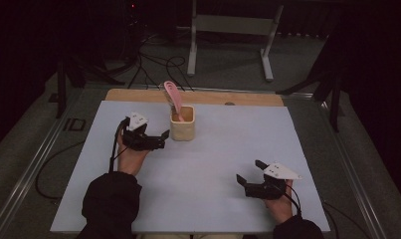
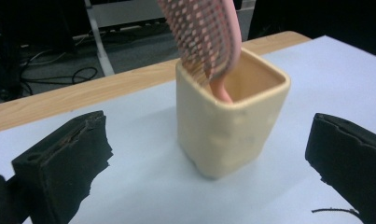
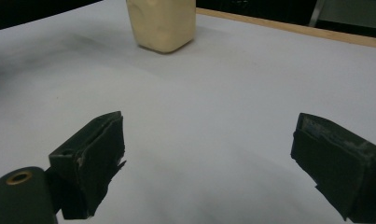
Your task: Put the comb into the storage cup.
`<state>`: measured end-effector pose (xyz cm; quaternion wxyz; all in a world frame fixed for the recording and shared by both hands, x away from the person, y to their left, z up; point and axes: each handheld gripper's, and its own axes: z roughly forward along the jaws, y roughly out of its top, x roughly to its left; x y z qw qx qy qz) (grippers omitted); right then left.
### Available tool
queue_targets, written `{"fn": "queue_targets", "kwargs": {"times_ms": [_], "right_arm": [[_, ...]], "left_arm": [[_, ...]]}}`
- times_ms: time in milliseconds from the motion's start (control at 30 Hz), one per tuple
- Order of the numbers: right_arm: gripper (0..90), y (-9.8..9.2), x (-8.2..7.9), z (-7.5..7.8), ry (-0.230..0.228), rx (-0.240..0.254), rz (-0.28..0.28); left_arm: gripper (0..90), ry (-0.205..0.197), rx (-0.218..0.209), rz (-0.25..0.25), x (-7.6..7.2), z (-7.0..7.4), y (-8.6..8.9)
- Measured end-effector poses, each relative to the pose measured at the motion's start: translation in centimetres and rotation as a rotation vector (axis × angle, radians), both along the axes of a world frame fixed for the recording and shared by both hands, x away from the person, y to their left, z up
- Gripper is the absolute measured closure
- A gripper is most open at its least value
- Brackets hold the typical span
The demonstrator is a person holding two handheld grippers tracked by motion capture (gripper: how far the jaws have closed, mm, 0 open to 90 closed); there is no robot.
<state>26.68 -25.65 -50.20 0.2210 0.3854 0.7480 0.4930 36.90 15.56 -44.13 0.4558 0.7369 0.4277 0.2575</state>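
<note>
A cream square cup [image 1: 182,124] stands on the white sheet toward the back middle, with a pink hairbrush [image 1: 172,93] standing in it, head up and leaning back-left. My left gripper [image 1: 162,140] is open just left of the cup, jaws pointing at it and apart from it. In the left gripper view the cup [image 2: 230,128] sits close ahead between the spread jaws of the left gripper [image 2: 209,120], with the brush [image 2: 205,32] rising from it. My right gripper [image 1: 250,172] is open at the front right with nothing in it. The right gripper [image 3: 209,123] faces the distant cup [image 3: 162,23].
The white sheet [image 1: 213,164] covers the table, with a wooden strip [image 1: 138,95] along its far edge. Beyond the table are a metal stand [image 1: 231,30] and cables [image 1: 158,64] on the floor. Dark poles stand at both sides.
</note>
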Motion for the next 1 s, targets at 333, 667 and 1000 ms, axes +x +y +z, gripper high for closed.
{"fn": "queue_targets", "kwargs": {"times_ms": [333, 667, 1000], "right_arm": [[9.3, 0.1, -0.1, 0.0, -0.001, 0.001, 0.004], [9.3, 0.2, -0.1, 0.0, -0.006, 0.007, 0.004], [9.3, 0.0, -0.2, 0.2, -0.018, 0.021, 0.001]], "left_arm": [[0.1, -0.002, -0.018, -0.028, -3.4, -1.2, 2.8], [0.1, -0.008, -0.022, -0.034, -7.8, -3.2, 5.5], [0.1, -0.026, -0.03, -0.018, -10.7, -5.0, 7.1]]}}
